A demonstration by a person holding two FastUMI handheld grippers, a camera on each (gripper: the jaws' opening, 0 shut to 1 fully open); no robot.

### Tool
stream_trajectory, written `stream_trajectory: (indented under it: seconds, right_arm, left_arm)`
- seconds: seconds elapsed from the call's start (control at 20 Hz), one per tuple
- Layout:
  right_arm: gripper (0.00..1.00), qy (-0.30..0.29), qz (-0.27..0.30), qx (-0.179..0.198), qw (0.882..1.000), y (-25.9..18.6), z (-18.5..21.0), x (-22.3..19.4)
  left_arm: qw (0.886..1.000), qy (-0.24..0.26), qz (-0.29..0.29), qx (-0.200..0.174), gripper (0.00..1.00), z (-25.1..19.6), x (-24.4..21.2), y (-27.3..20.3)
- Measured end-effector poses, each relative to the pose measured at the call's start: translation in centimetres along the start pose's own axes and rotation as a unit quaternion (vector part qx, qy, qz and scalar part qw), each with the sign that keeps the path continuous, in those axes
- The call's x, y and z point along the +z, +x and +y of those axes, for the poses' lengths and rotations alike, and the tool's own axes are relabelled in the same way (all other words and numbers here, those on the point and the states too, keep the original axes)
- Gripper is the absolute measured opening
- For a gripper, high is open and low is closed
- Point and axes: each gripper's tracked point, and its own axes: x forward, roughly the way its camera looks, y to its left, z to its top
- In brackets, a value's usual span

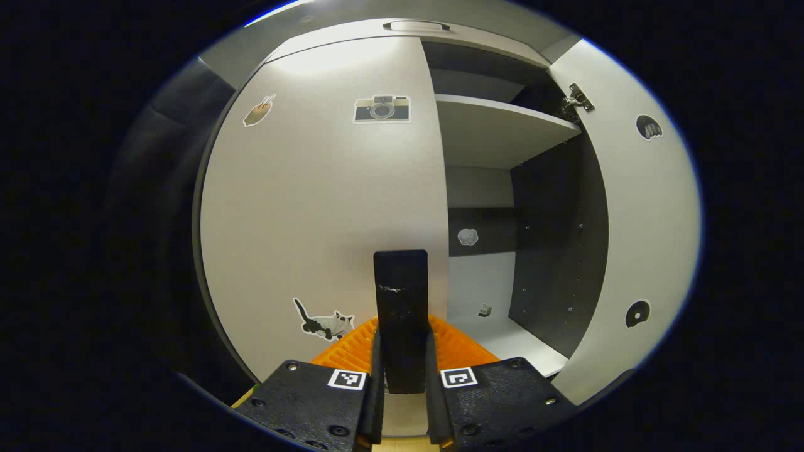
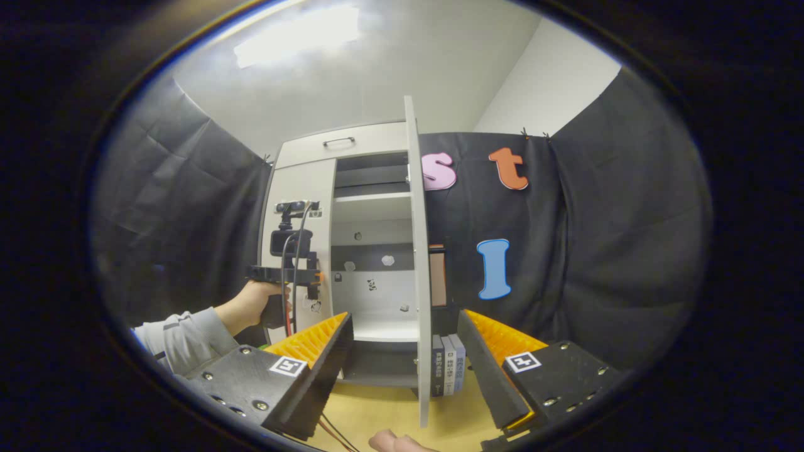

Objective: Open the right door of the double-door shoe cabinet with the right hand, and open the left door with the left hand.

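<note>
right door (image 2: 416, 251) swung wide, right compartment (image 2: 370, 276) open to reach, left door (image 1: 326, 213) shut, blocking left side

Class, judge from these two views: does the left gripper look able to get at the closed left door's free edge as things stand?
Probably yes. The left gripper sits right at the pale grey left door, its fingers closed together at the door's free edge. The right door stands swung open, leaving that side free.
</note>
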Motion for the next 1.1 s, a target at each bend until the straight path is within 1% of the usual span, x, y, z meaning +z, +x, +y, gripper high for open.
stream_trajectory:
  seconds: [0.05,0.2,0.35,0.7,1.1]
  right_arm:
    - [0.99,-0.003,0.003,0.002,1.000,0.0,0.4,-0.3]
    - [0.99,-0.014,0.010,0.004,1.000,0.2,0.8,-0.6]
    - [0.99,-0.012,0.010,-0.002,1.000,0.6,0.6,-0.8]
    - [0.99,-0.014,0.020,-0.017,1.000,0.6,0.9,-1.5]
    - [0.99,-0.027,0.032,-0.021,0.999,0.4,0.9,-1.8]
  left_arm:
    - [1.000,-0.003,0.005,-0.006,0.26,0.0,-0.2,-0.1]
    - [1.000,-0.006,0.009,-0.028,0.25,0.0,-0.3,-0.6]
    - [0.999,-0.010,0.007,-0.033,0.25,0.0,-0.3,-1.4]
    - [0.998,-0.007,0.021,-0.067,0.25,1.1,-0.5,-6.1]
    - [0.996,-0.005,0.016,-0.090,0.25,3.4,-0.4,-10.8]
